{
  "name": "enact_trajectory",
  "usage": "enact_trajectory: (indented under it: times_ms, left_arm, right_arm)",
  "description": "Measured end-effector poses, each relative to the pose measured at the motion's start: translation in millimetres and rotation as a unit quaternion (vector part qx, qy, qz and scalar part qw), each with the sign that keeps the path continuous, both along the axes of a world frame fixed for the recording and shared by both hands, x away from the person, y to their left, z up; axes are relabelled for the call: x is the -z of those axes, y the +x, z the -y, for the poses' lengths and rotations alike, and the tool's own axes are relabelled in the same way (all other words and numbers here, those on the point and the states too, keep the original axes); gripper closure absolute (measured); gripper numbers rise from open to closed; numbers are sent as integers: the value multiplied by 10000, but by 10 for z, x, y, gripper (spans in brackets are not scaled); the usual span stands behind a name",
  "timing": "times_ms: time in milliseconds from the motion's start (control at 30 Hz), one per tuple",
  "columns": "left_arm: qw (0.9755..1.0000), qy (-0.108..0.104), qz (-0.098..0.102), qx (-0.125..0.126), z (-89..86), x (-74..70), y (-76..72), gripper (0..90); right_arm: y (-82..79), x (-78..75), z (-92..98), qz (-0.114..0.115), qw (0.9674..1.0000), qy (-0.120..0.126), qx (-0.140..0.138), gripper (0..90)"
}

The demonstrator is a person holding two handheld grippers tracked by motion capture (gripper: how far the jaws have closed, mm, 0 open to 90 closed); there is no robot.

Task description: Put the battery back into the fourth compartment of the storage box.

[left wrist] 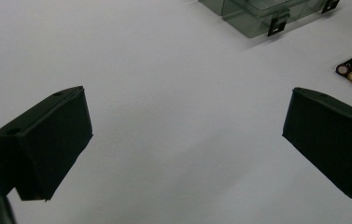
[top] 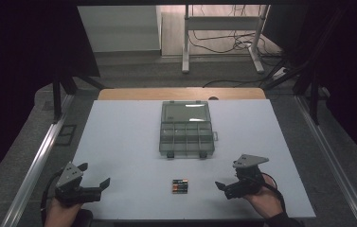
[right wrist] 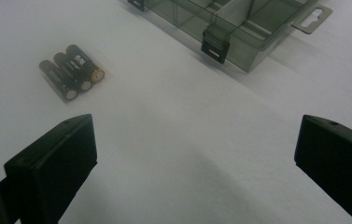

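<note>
while both grippers (top: pixel 95 184) (top: pixel 224 185) gape wide, batteries (top: pixel 180 186) lie btwn them, untouched.

Glossy batteries (right wrist: pixel 72 71), seemingly shrink-wrapped, lie on a smooth matt white table (top: pixel 119 142) near a translucent plastic box (top: pixel 187 128).

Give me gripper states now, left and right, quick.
Left gripper: open, holding nothing, above the white table.
Right gripper: open, holding nothing, short of the batteries.
</note>
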State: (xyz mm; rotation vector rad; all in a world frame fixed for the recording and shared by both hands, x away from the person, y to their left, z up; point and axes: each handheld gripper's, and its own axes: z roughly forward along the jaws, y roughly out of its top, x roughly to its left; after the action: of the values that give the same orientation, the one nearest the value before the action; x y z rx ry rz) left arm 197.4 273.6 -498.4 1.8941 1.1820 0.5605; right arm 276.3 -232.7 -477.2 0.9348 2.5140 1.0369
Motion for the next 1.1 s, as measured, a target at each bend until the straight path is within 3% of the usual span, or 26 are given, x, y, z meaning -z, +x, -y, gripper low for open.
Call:
enact_trajectory:
  times_ms: [633, 1100]
  left_arm:
    - [10000, -84, -5, 16, -17, 1, 2, 18]
    - [10000, -70, 0, 24, -16, 0, 1, 18]
  right_arm:
    - [139, 48, -301, -209, 9992, -178, -298, 0]
    - [222, 77, -513, -391, 9973, -479, -406, 0]
